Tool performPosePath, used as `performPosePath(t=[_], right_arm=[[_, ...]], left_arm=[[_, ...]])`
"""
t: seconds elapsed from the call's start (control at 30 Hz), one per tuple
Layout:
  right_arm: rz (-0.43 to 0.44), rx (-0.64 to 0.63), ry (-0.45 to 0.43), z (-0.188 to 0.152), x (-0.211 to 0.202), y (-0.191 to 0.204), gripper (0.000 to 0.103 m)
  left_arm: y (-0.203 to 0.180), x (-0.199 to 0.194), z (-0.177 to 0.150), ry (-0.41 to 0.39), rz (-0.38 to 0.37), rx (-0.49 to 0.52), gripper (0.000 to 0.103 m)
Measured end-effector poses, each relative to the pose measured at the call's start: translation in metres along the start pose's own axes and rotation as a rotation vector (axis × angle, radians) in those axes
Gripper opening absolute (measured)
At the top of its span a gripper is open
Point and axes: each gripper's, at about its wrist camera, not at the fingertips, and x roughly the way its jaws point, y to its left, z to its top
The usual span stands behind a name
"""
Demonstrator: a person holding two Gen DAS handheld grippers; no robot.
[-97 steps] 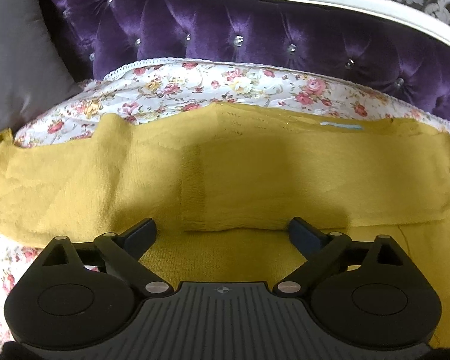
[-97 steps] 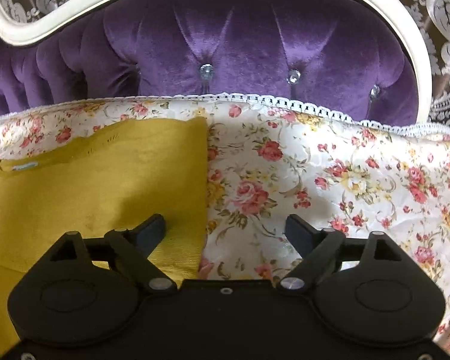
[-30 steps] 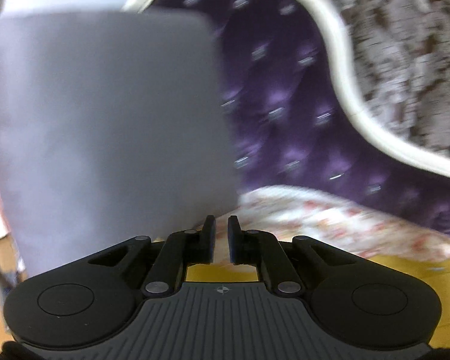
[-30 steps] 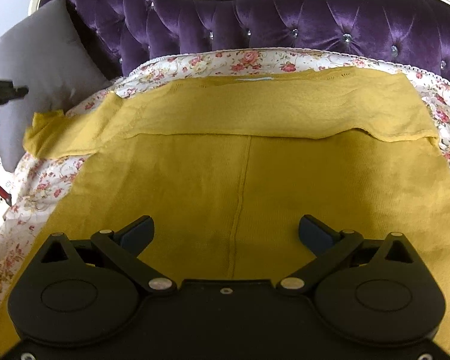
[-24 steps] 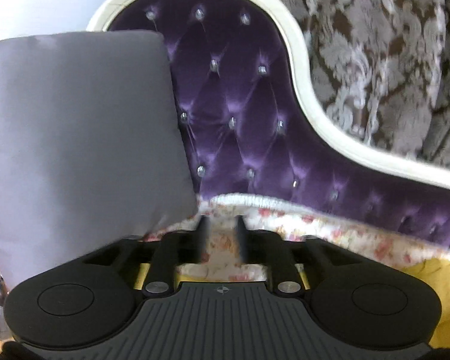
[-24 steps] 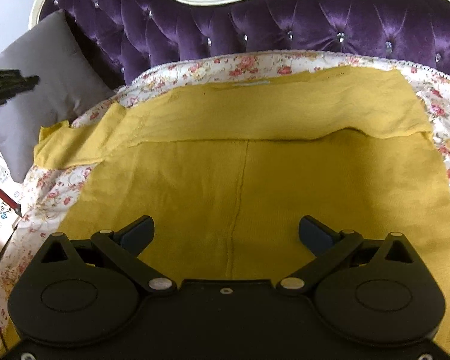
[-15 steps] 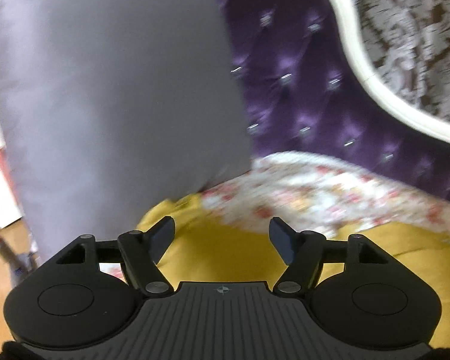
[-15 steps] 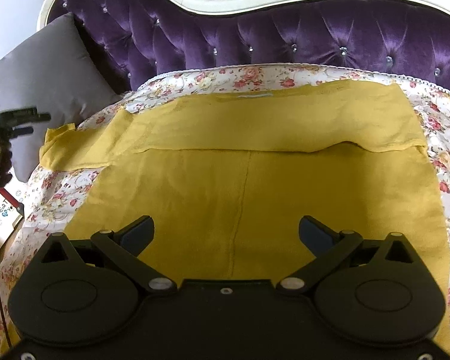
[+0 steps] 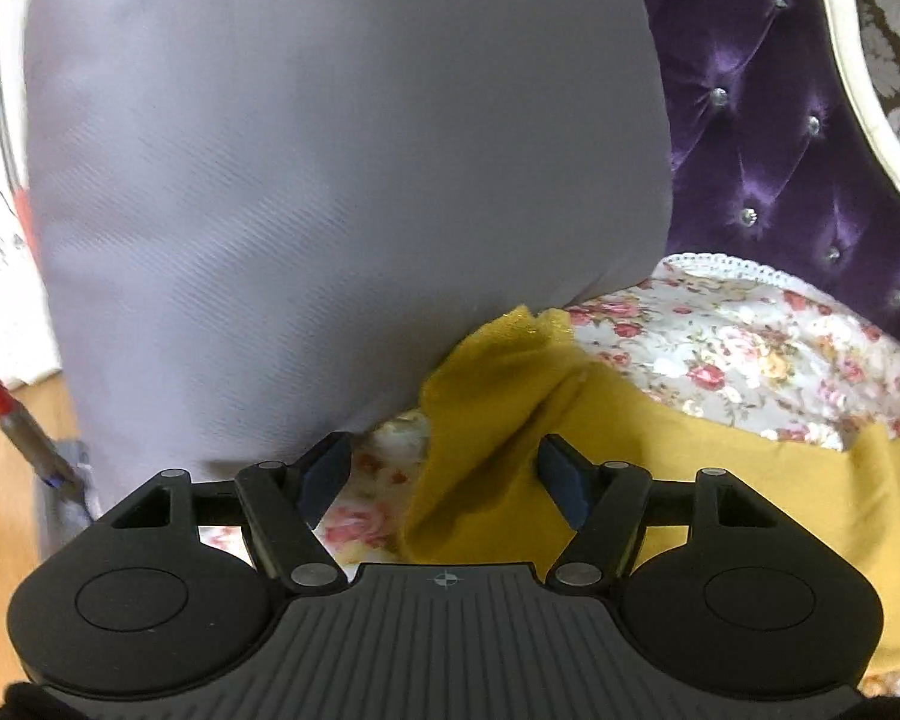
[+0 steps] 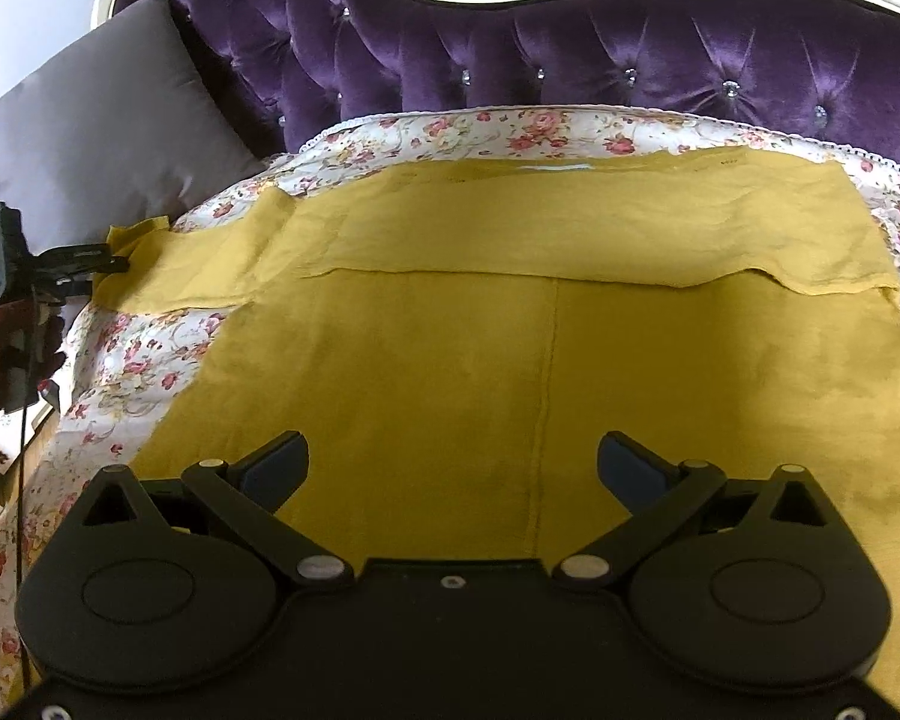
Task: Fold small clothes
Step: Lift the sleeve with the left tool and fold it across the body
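A mustard-yellow knit garment (image 10: 540, 348) lies flat on the floral sofa cover (image 10: 150, 360). Its right sleeve is folded across the top (image 10: 600, 228); its left sleeve (image 10: 180, 264) stretches out to the left. My left gripper (image 9: 444, 474) is open, its jaws straddling the crumpled cuff of that sleeve (image 9: 498, 372), right next to the grey cushion. It also shows in the right wrist view (image 10: 99, 258) at the cuff. My right gripper (image 10: 453, 468) is open and empty, hovering over the garment's lower middle.
A grey cushion (image 9: 330, 180) leans at the sofa's left end, close to the cuff. The purple tufted backrest (image 10: 630, 60) with a white frame runs behind. A red-handled tool (image 9: 6, 414) and wooden floor lie past the left edge.
My left gripper swung away from the garment's middle to the left sleeve cuff, briefly shut, then opened around the cuff. My right gripper pulled back from the right edge to over the garment's lower middle.
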Motion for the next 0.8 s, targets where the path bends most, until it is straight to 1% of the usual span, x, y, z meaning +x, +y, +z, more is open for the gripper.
performPosePath(t=[0.03,0.07,0.1,0.13,0.17,0.2,0.27,0.37,0.43,0.5,0.57,0.7,0.8], right_arm=[[0.000,0.001,0.001,0.000,0.000,0.001,0.103],[0.000,0.002,0.002,0.000,0.001,0.001,0.103],[0.000,0.005,0.003,0.000,0.001,0.001,0.103],[0.000,0.008,0.004,0.000,0.002,0.000,0.103],[-0.001,0.011,0.004,0.000,0.002,0.000,0.103],[-0.002,0.014,0.004,-0.001,0.001,-0.001,0.103],[0.001,0.023,0.002,-0.002,0.000,-0.003,0.103],[0.010,0.038,-0.007,-0.005,-0.005,-0.005,0.103],[0.015,0.047,-0.015,-0.006,-0.008,-0.007,0.103],[0.018,0.058,-0.024,-0.007,-0.012,-0.010,0.103],[0.023,0.068,-0.036,-0.010,-0.018,-0.013,0.103],[0.022,0.092,-0.056,-0.014,-0.029,-0.022,0.103],[0.012,0.114,-0.066,-0.017,-0.035,-0.030,0.103]], left_arm=[[-0.002,0.002,0.001,0.005,-0.010,0.001,0.062],[-0.004,0.004,0.001,-0.003,-0.019,0.008,0.042],[-0.006,0.002,0.001,-0.016,-0.028,0.017,0.030],[-0.010,0.000,0.003,-0.027,-0.025,0.022,0.009],[-0.013,-0.005,0.005,-0.043,-0.019,0.022,0.008],[-0.016,-0.011,0.008,-0.061,-0.032,0.016,0.008],[-0.025,-0.026,0.016,-0.095,-0.068,0.016,0.008],[-0.050,-0.059,0.029,-0.159,-0.118,0.055,0.008],[-0.075,-0.082,0.037,-0.200,-0.172,0.085,0.008],[-0.106,-0.103,0.041,-0.240,-0.239,0.135,0.008],[-0.138,-0.115,0.039,-0.265,-0.290,0.180,0.008],[-0.208,-0.138,0.020,-0.272,-0.378,0.275,0.008],[-0.252,-0.141,-0.001,-0.223,-0.433,0.303,0.008]])
